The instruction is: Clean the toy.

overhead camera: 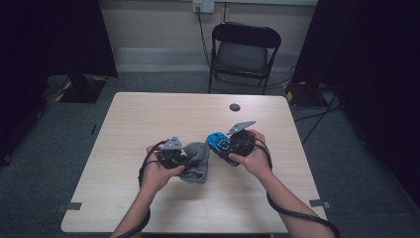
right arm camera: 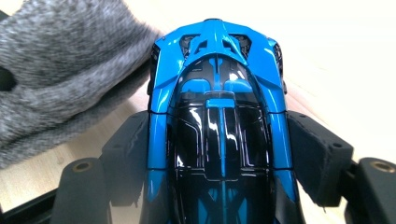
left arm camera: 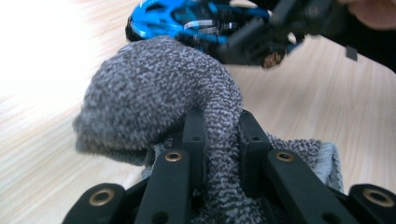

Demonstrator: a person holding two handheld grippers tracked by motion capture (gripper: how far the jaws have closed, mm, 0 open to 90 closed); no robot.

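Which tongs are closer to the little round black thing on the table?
Right. The right tongs, gripping the blue toy car, sit just below the black disc. The left tongs, clamping the grey sock, are farther down-left.

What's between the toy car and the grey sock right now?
Nothing. In the right gripper view the blue toy car has its end right against the grey sock, with no gap I can make out; the high view agrees.

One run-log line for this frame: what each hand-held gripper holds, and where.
left hand-held gripper: shut on grey sock | right hand-held gripper: shut on blue toy car | car beside sock, above table
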